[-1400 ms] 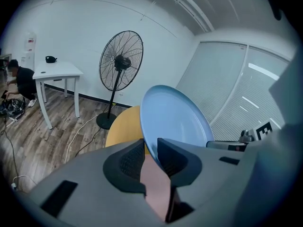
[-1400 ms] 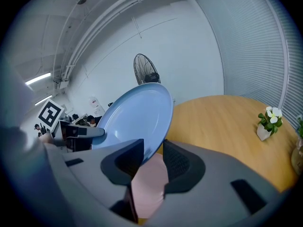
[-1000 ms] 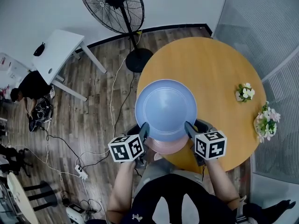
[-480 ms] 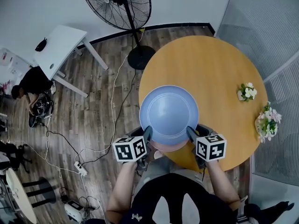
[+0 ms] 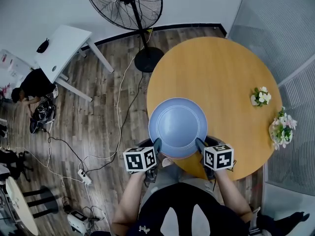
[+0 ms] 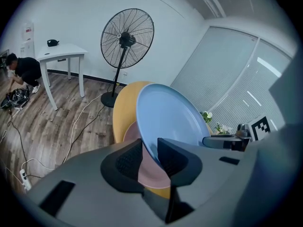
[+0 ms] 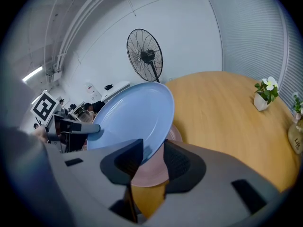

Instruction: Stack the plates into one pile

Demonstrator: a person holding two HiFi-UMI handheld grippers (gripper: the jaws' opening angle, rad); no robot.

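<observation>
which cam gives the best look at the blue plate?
Head view: the blue plate shows as a nearly whole disc, with the left hand-held gripper and right hand-held gripper gripping its near rim. The left gripper view shows the blue plate slanted, rim between the jaws; so does the right gripper view.

A round, pale blue plate (image 5: 178,127) with a shallow well is seen at lower centre of the head view, face up. It is clamped at opposite rim edges by the left gripper (image 5: 157,144) and the right gripper (image 5: 199,144). A pink plate (image 6: 129,130) is laid flat beneath it on the table (image 5: 221,73), almost wholly covered; contact between them cannot be told.
</observation>
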